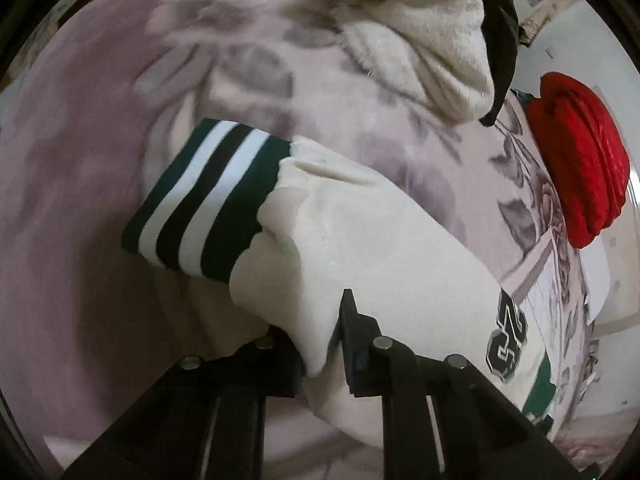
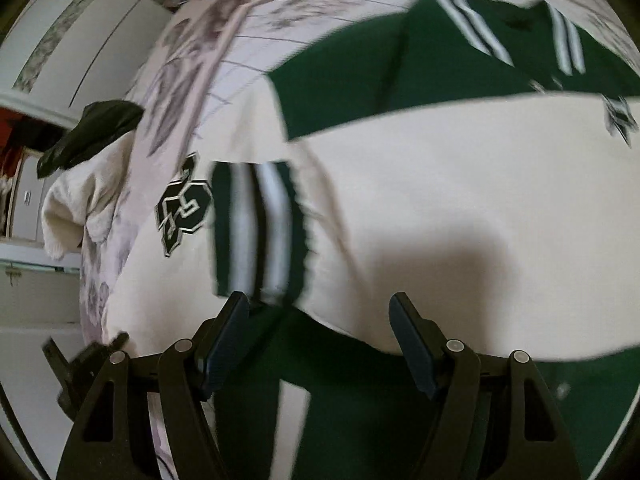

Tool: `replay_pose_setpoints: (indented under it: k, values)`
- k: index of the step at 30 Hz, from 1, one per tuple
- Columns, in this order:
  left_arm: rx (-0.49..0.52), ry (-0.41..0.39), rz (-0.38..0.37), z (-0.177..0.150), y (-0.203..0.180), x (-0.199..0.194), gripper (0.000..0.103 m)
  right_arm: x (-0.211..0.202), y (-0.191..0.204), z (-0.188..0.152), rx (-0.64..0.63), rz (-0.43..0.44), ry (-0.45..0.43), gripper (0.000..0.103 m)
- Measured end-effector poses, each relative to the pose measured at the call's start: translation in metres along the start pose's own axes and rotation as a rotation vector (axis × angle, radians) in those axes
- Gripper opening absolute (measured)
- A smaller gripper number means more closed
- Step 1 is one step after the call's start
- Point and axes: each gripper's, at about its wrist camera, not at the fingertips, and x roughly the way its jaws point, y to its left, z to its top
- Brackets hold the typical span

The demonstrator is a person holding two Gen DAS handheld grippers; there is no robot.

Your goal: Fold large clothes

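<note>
A cream and dark green varsity sweatshirt (image 2: 440, 184) lies spread on a pale pink floral bed sheet (image 1: 80, 160). My left gripper (image 1: 320, 340) is shut on its cream sleeve (image 1: 360, 232), whose green, white and black striped cuff (image 1: 208, 196) points away from me. A black number patch (image 1: 506, 340) shows at the right. My right gripper (image 2: 320, 312) is open just above the sweatshirt's green hem, empty. The striped cuff (image 2: 256, 228) and the number patch (image 2: 182, 204) lie in front of its left finger.
A fluffy cream garment (image 1: 420, 40) with a black item (image 1: 500, 40) lies at the bed's far side. A red garment (image 1: 580, 152) sits at the right bed edge. White wardrobe doors (image 2: 60, 40) stand beyond the bed.
</note>
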Motion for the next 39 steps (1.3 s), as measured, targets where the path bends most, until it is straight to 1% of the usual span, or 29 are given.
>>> replay_pose_setpoints:
  k: [1, 2, 3, 4, 5, 6, 7, 8, 9, 10, 11, 12, 14, 15, 16, 17, 18, 19, 20, 21, 24, 26, 29, 31, 33, 35, 37, 38, 39]
  values:
    - [0.014, -0.003, -0.002, 0.012, -0.005, 0.006, 0.012, 0.005, 0.012, -0.003, -0.005, 0.001, -0.002, 0.079]
    - [0.027, 0.002, -0.007, 0.024, -0.009, 0.013, 0.012, 0.008, 0.023, -0.003, -0.011, 0.003, 0.003, 0.08]
    - [0.032, 0.009, -0.013, 0.035, -0.009, 0.017, 0.012, 0.024, 0.035, 0.001, -0.021, -0.038, 0.014, 0.08]
    - [0.036, 0.018, -0.019, 0.039, -0.01, 0.019, 0.012, 0.029, 0.043, 0.001, -0.028, -0.078, 0.028, 0.077]
    - [0.045, 0.038, -0.031, 0.046, -0.013, 0.026, 0.012, 0.042, 0.05, 0.005, -0.033, -0.128, 0.031, 0.068]
    - [0.054, 0.058, -0.036, 0.051, -0.016, 0.03, 0.013, 0.051, 0.056, 0.009, -0.037, -0.213, 0.0, 0.042]
    - [0.062, 0.077, -0.041, 0.053, -0.017, 0.034, 0.016, 0.052, 0.063, 0.012, -0.046, -0.286, -0.029, 0.027]
    - [0.069, 0.101, -0.061, 0.054, -0.017, 0.039, 0.02, 0.051, 0.073, 0.016, -0.066, -0.351, -0.063, 0.018]
    - [0.075, 0.139, -0.093, 0.055, -0.018, 0.047, 0.027, 0.046, 0.082, 0.018, -0.081, -0.374, -0.097, 0.011]
    - [0.08, 0.156, -0.104, 0.054, -0.017, 0.051, 0.028, 0.039, 0.093, 0.02, -0.094, -0.388, -0.139, 0.011]
    - [0.085, 0.156, -0.107, 0.053, -0.015, 0.054, 0.028, 0.036, 0.103, 0.022, -0.114, -0.388, -0.159, 0.011]
    - [0.089, 0.147, -0.113, 0.052, -0.015, 0.054, 0.028, 0.04, 0.109, 0.024, -0.123, -0.377, -0.151, 0.011]
    - [0.092, 0.124, -0.112, 0.051, -0.016, 0.052, 0.028, 0.056, 0.108, 0.027, -0.095, -0.358, -0.106, 0.014]
    - [0.089, 0.106, -0.109, 0.051, -0.017, 0.047, 0.027, 0.066, 0.106, 0.031, -0.106, -0.366, -0.073, 0.023]
    - [0.089, 0.089, -0.106, 0.051, -0.019, 0.043, 0.025, 0.064, 0.102, 0.034, -0.096, -0.358, -0.06, 0.03]
    - [0.098, 0.054, -0.104, 0.051, -0.022, 0.035, 0.019, 0.06, 0.096, 0.037, -0.067, -0.323, -0.053, 0.034]
    - [0.11, 0.033, -0.104, 0.053, -0.026, 0.03, 0.009, 0.053, 0.089, 0.039, -0.036, -0.279, -0.046, 0.042]
    - [0.136, 0.007, -0.098, 0.054, -0.033, 0.023, 0.007, 0.046, 0.084, 0.04, -0.011, -0.248, -0.04, 0.059]
    - [0.174, -0.03, -0.085, 0.054, -0.042, 0.013, 0.006, 0.038, 0.077, 0.04, 0.024, -0.223, -0.034, 0.072]
    - [0.199, -0.052, -0.078, 0.055, -0.048, 0.006, 0.005, 0.03, 0.07, 0.038, 0.054, -0.214, -0.038, 0.089]
    - [0.306, -0.133, -0.047, 0.054, -0.078, -0.023, 0.004, -0.009, 0.043, 0.029, 0.146, -0.145, -0.08, 0.09]
    - [0.377, -0.188, -0.036, 0.051, -0.1, -0.046, 0.004, -0.021, 0.032, 0.023, 0.159, -0.207, -0.096, 0.09]
    - [0.457, -0.252, -0.054, 0.044, -0.133, -0.079, 0.003, -0.022, 0.022, 0.021, 0.12, -0.379, -0.082, 0.09]
    - [0.507, -0.275, -0.068, 0.037, -0.155, -0.095, 0.003, -0.024, 0.015, 0.023, 0.088, -0.424, -0.077, 0.09]
    - [0.583, -0.301, -0.093, 0.021, -0.184, -0.115, 0.003, -0.027, 0.007, 0.025, 0.072, -0.461, -0.086, 0.09]
    - [0.672, -0.326, -0.121, -0.001, -0.211, -0.131, 0.003, -0.032, -0.003, 0.026, 0.068, -0.463, -0.087, 0.09]
    - [0.768, -0.339, -0.15, -0.03, -0.244, -0.141, 0.002, -0.037, -0.017, 0.025, 0.092, -0.431, -0.086, 0.09]
    - [0.813, -0.329, -0.181, -0.052, -0.263, -0.146, 0.002, -0.042, -0.025, 0.025, 0.105, -0.417, -0.084, 0.09]
    - [0.834, -0.316, -0.206, -0.066, -0.275, -0.148, 0.002, -0.05, -0.038, 0.024, 0.127, -0.393, -0.084, 0.09]
